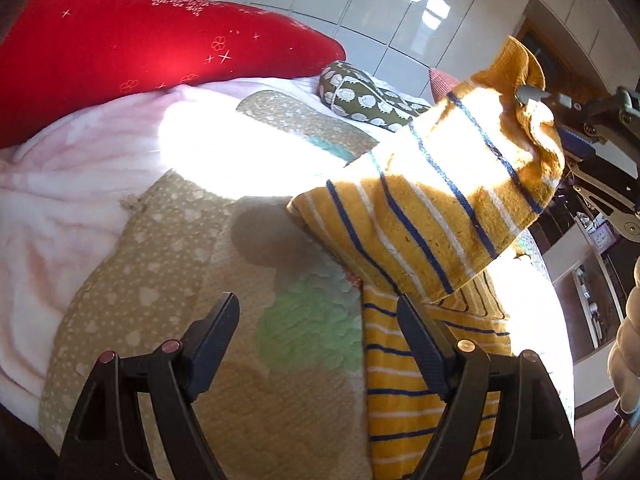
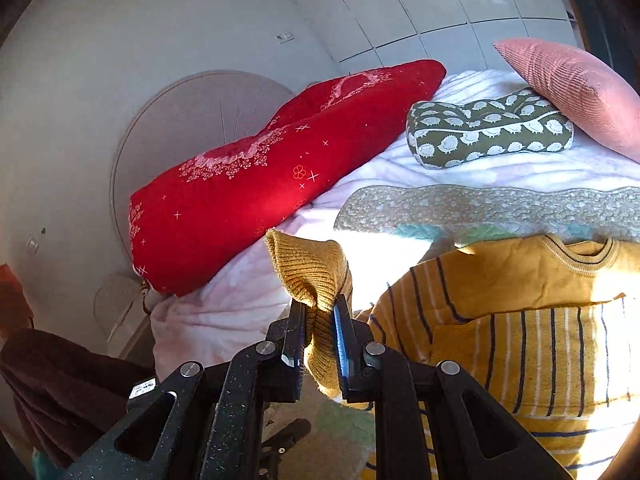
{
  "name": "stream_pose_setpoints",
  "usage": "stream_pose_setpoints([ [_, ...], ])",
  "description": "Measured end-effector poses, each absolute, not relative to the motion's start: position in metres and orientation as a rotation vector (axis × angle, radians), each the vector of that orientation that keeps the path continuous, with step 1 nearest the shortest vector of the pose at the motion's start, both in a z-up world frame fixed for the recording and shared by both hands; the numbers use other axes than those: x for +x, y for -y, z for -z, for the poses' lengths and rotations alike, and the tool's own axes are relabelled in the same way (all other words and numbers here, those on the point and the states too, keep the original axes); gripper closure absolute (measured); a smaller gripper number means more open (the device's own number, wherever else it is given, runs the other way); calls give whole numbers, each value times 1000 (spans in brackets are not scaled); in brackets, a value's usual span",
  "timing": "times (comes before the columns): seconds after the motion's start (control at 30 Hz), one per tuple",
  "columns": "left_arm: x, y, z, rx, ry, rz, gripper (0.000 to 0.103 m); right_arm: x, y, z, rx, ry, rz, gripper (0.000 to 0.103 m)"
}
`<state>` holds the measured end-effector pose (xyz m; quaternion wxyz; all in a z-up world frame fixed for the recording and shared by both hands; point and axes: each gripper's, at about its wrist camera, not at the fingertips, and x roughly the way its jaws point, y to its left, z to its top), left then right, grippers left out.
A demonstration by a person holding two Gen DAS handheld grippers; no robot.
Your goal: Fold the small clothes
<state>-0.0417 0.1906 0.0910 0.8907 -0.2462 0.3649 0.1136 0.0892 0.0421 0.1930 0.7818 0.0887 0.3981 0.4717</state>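
A small mustard-yellow top with navy and white stripes [image 1: 420, 368] lies on a patterned blanket [image 1: 168, 288] on the bed. Its sleeve [image 1: 440, 200] is lifted up and stretched to the right. My right gripper [image 2: 320, 312] is shut on the ribbed sleeve cuff [image 2: 308, 272] and holds it in the air; it also shows in the left wrist view [image 1: 536, 96]. The top's body and neckline [image 2: 520, 320] lie flat to its right. My left gripper [image 1: 320, 320] is open and empty, low over the blanket at the top's left edge.
A red cushion [image 1: 140, 40] lies at the head of the bed on a pale pink blanket [image 1: 60, 200]. A green hedgehog-print pillow [image 2: 488, 128] and a pink ribbed cushion [image 2: 572, 84] lie beyond the top. White cupboards stand behind.
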Motion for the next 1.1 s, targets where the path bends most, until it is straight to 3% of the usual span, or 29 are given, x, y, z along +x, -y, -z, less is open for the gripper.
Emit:
stream_pose_setpoints([
  [0.3,5,-164,-56,-1004,-768,162,11,89,-8,-241,205,-773,-1021,89],
  [0.53,66,-144,-18,-1170,-843,264,11,100,27,-255,287,-746,-984,89],
  [0.7,77,-161,-18,-1191,-824,162,11,118,70,-251,313,-710,-878,89],
  [0.97,56,-212,-25,-1147,-808,-5,11,181,180,-148,288,-783,-453,89],
  [1.1,47,-207,-24,-1061,-850,-48,11,219,229,-65,336,-954,-273,89],
])
